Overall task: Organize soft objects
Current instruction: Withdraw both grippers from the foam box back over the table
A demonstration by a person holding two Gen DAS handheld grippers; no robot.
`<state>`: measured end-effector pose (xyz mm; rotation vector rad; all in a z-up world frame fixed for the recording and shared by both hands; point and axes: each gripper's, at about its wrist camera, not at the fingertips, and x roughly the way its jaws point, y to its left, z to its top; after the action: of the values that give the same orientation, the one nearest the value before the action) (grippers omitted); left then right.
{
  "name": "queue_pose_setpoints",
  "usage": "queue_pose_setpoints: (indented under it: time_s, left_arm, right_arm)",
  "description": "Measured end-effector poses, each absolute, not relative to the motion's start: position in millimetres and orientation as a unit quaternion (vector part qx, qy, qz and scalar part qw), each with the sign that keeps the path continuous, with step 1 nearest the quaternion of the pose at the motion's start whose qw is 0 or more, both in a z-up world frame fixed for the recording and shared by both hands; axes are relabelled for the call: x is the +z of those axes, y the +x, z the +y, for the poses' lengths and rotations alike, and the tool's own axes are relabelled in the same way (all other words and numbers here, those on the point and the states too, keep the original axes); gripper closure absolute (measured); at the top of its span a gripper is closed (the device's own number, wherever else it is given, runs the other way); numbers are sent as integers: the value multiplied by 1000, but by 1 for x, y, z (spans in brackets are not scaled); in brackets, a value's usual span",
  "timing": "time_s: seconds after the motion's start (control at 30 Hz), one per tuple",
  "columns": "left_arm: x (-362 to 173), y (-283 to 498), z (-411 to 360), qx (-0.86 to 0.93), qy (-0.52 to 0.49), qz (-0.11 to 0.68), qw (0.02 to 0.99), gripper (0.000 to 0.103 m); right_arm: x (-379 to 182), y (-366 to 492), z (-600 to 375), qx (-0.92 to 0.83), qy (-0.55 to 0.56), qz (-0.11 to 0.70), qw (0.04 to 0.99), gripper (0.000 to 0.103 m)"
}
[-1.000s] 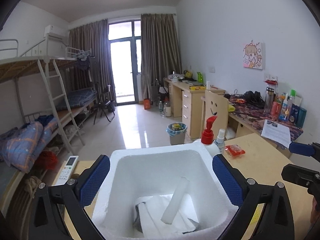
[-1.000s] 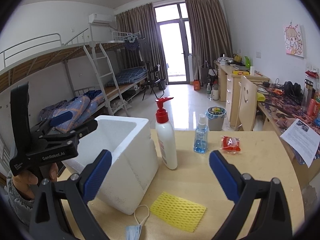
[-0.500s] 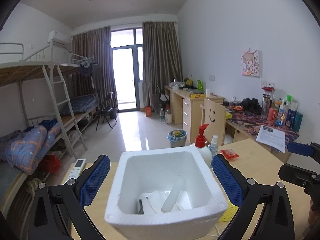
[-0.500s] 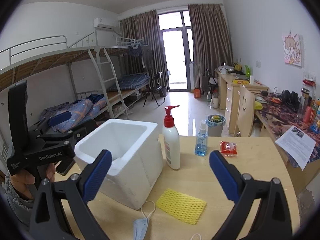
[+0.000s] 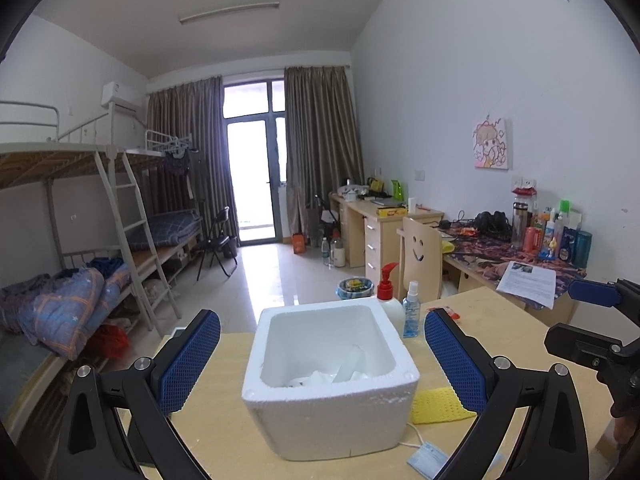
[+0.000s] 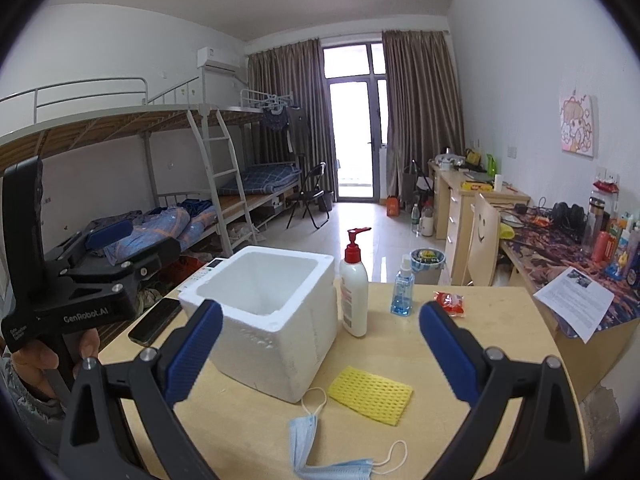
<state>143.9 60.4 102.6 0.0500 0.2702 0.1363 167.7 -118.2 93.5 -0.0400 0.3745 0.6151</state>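
While flanked by lotion bottle [image 6: 354, 295] and phone [image 6: 155, 321], foam box [image 6: 266, 316] mid-table.

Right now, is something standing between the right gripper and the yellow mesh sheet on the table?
Nothing visible does. The right gripper hangs open above the yellow mesh sheet, which lies flat and uncovered between the foam box and the blue mask.

The white foam box [image 6: 266, 312] blocks the table's [image 6: 460, 364] left half. Just beside its right wall stands a pump bottle [image 6: 354, 292], then a blue spray bottle [image 6: 403, 290]. Bare tabletop lies right of the yellow mesh pad [image 6: 370, 394] and face mask [image 6: 316, 444].
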Motion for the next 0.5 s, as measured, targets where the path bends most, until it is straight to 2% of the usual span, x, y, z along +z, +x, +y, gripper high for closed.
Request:
queue_pose_setpoints:
  time_s: [0.5]
  left_arm:
    - [113, 91, 47, 65, 31, 99, 993, 1]
  right_arm:
    - [102, 118, -125, 299, -30, 157, 941, 2]
